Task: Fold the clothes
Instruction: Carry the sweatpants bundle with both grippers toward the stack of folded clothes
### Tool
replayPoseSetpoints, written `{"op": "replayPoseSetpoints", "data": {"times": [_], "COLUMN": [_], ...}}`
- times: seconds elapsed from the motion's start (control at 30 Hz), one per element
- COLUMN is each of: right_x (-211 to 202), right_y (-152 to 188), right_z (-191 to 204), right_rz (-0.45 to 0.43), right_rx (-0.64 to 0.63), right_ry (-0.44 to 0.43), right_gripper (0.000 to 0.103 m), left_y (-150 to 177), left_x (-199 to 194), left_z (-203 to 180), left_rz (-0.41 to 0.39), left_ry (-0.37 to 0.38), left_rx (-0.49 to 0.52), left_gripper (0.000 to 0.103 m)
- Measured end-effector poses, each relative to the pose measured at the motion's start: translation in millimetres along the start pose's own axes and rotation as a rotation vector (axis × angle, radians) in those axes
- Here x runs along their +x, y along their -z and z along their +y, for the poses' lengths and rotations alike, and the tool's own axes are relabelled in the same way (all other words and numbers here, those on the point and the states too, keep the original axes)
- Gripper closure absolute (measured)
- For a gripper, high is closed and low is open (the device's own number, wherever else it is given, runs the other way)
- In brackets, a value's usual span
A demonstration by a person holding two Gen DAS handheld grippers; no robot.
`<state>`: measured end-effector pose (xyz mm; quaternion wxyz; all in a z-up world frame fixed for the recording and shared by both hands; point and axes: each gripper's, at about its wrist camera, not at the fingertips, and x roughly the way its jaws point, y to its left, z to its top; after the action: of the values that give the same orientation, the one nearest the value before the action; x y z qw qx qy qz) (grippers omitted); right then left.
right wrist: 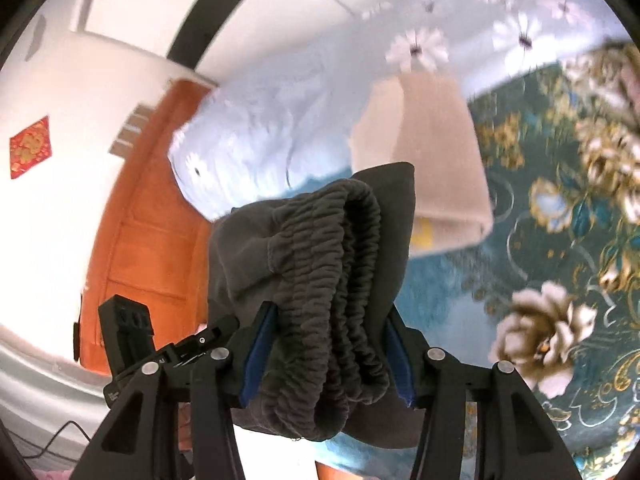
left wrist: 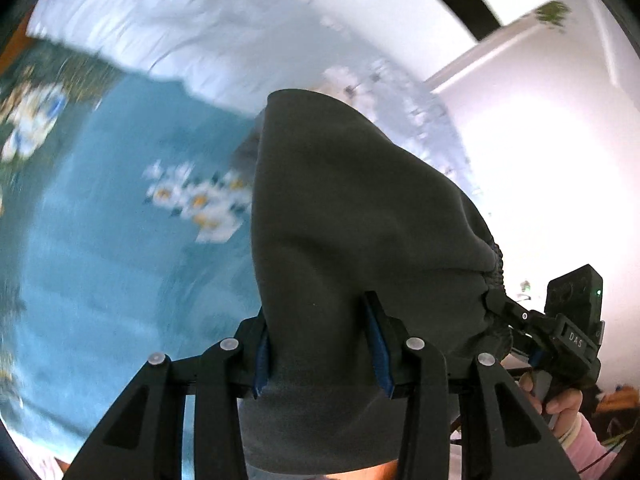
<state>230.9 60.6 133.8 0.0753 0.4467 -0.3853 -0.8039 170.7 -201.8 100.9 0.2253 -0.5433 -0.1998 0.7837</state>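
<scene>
A dark grey garment (left wrist: 352,216) with a gathered elastic waistband (right wrist: 332,280) hangs lifted above the bed between both grippers. My left gripper (left wrist: 320,344) is shut on its smooth fabric, which bulges up in front of the camera. My right gripper (right wrist: 324,352) is shut on the bunched waistband, folded over several times. The right gripper also shows at the lower right of the left wrist view (left wrist: 520,316), clamped on the garment's gathered edge. The left gripper shows at the lower left of the right wrist view (right wrist: 200,340).
The bed has a teal floral cover (left wrist: 100,240) and a pale blue flowered quilt (left wrist: 168,20) at its head. A folded beige garment (right wrist: 432,152) lies on the bed beyond the grey one. An orange wooden door (right wrist: 148,216) and white walls stand behind.
</scene>
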Motion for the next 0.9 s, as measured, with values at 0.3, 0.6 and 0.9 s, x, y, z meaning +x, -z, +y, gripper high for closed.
{"op": "replayPoseSetpoints", "data": {"times": [0.3,0.6,0.9], "right_x": [-83,-164,-225], "right_y": [1,28,33], "right_z": [35,4,-79], "right_rz": [-0.189,-0.329,-0.404], "right_rx": [-0.019,0.067,0.157], "right_ry": [0.093,0.177,0.161], "right_gripper": [0.048,0.048,0.048], "left_y": [-18,6,30], "left_x": [-28,-2,55], "left_z": [-59,-131,-216], "left_rz": [-0.066,0.017,0.09], "left_ry": [0.176,0.281,0.258], "left_rx": [0.137,0.256,0.366], "left_gripper": [0.061,0.061,0.061]}}
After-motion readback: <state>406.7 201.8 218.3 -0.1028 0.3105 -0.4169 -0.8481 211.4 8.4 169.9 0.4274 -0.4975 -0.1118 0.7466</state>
